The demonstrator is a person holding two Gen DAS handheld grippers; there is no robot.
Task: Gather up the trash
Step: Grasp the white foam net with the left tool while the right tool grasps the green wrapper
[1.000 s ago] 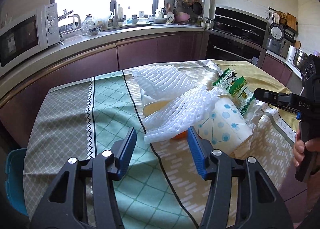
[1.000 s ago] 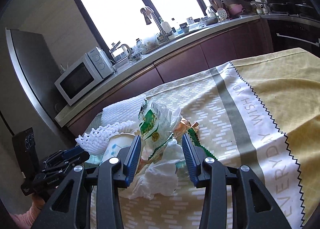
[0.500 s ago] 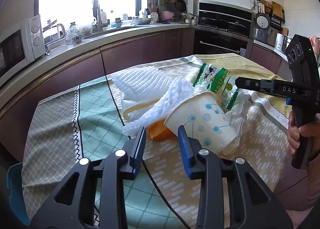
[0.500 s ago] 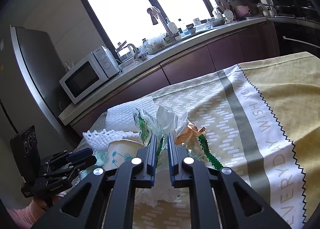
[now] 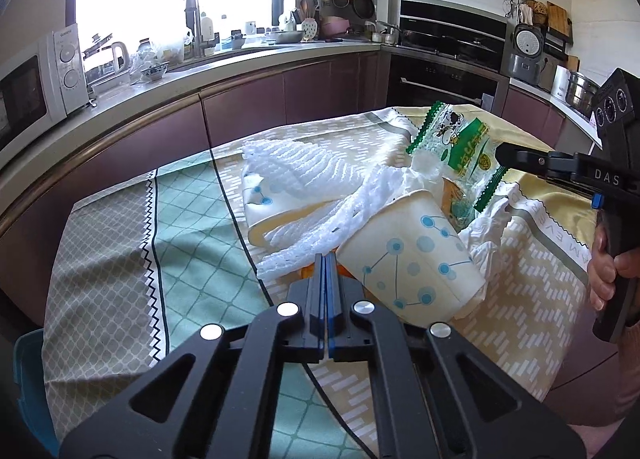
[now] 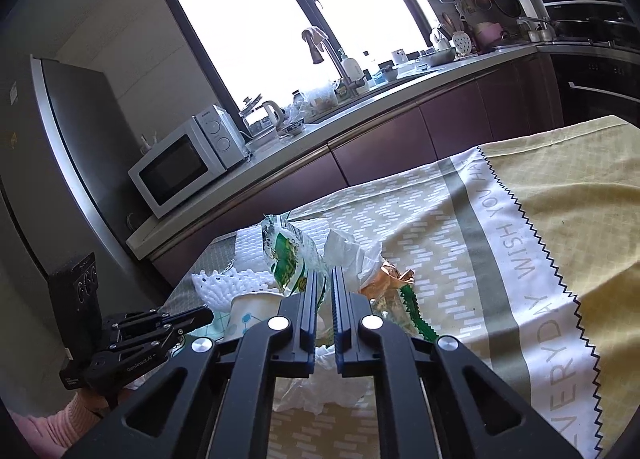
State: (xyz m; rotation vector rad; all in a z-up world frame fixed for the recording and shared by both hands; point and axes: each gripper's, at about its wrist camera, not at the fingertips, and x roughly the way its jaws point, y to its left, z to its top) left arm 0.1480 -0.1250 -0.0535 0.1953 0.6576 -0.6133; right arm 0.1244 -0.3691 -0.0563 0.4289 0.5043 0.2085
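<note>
Your left gripper (image 5: 325,259) has its jaws pressed together, the foam net (image 5: 320,227) just ahead. Your right gripper (image 6: 324,275) jaws clamp the green wrapper (image 6: 290,259).

Orange scrap (image 5: 306,270) mostly hidden under the foam net (image 5: 320,227) and paper cup (image 5: 408,259), second cup (image 5: 260,203) half buried beneath the net, microwave (image 5: 24,95) cut by the frame edge, wrapper (image 5: 460,147) print too small to read, what the left gripper (image 5: 325,259) pinches unclear.
</note>
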